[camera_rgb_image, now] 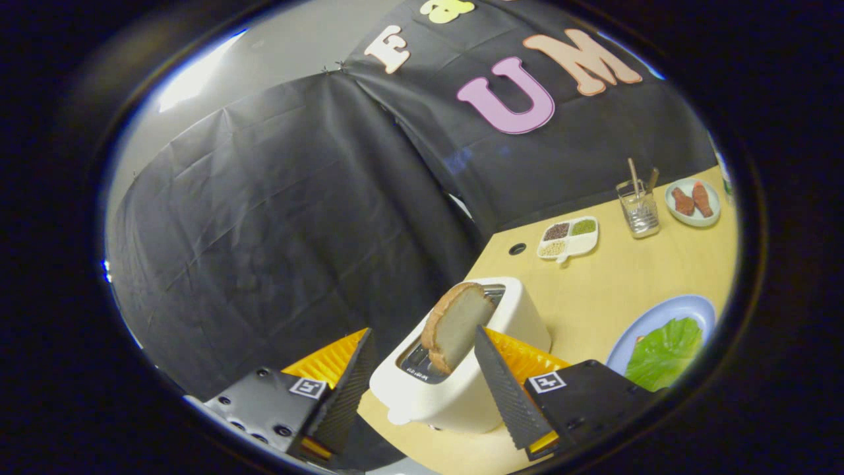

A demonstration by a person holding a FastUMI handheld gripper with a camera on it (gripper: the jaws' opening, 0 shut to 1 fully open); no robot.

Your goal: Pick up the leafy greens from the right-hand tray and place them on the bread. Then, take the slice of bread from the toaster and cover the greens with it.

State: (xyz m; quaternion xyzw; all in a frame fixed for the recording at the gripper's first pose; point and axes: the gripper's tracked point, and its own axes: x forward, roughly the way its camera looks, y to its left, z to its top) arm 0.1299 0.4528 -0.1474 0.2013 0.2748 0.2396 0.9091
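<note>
Half the job looked done: greens (663, 349) lay on the plate (666, 310), while our tool (422, 376) hung open, empty, astride the toaster's (455, 389) bread slice (455, 326).

Tilted bread slice (455, 324) in white toaster (461, 389) (greens (664, 353) on blue plate (659, 316))

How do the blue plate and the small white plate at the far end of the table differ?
The blue plate is near the toaster and carries a green leaf; the white plate lies farther off, beside a glass, with two reddish-brown pieces. Both rest on the table. The hand-held gripper is open.
</note>
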